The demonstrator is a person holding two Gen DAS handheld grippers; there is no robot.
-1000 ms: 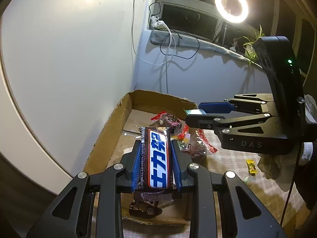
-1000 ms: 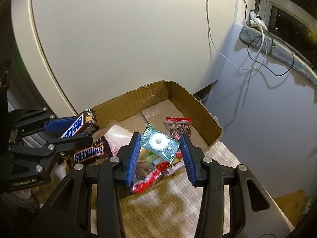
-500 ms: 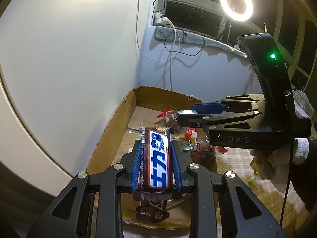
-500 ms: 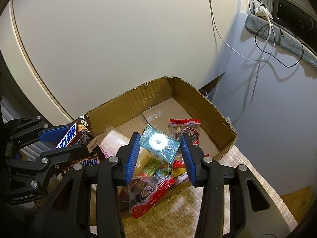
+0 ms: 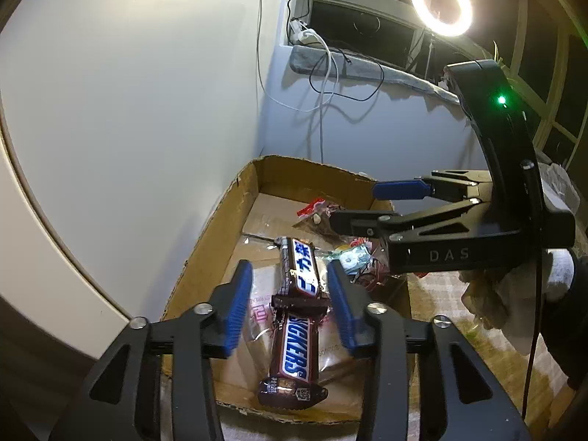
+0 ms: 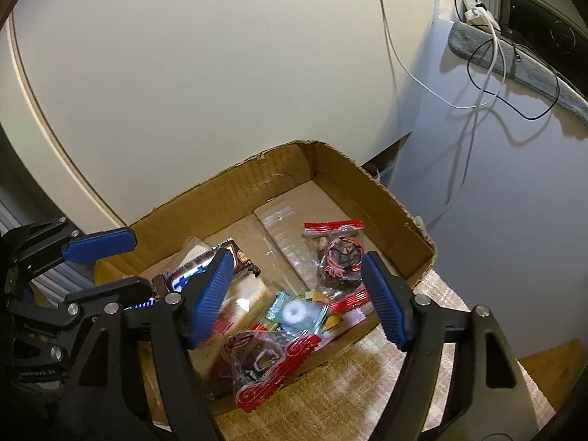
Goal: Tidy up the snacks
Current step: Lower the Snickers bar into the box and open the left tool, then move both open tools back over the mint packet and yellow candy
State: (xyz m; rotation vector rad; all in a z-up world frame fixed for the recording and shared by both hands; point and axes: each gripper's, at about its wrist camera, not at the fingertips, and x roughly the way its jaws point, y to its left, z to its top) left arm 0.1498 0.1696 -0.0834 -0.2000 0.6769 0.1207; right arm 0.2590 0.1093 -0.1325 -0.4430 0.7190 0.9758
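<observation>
An open cardboard box (image 5: 213,228) (image 6: 239,198) holds the snacks. My left gripper (image 5: 290,305) hangs over its near end, jaws opening. A Snickers bar (image 5: 299,272) lies loose between the pads, touching neither, and rests on a second Snickers bar (image 5: 292,345). My right gripper (image 6: 297,294) is over the box's other side, jaws opening wide with nothing in them. Below it, a teal mint packet (image 6: 294,310) lies on the pile. Each gripper shows in the other's view: the right gripper (image 5: 364,204) and the left gripper (image 6: 139,262).
Two clear packets with red trim (image 6: 340,253) (image 6: 268,367) and a pale wrapped sandwich (image 6: 242,297) lie in the box. The box stands against a white wall on a checked cloth (image 6: 349,397). A gloved hand (image 5: 514,294) holds the right gripper. A ring light (image 5: 441,3) glows behind.
Both grippers have opened. The Snickers bar dropped from the left pads onto the bar below. The teal mint packet fell from the right pads into the box.
</observation>
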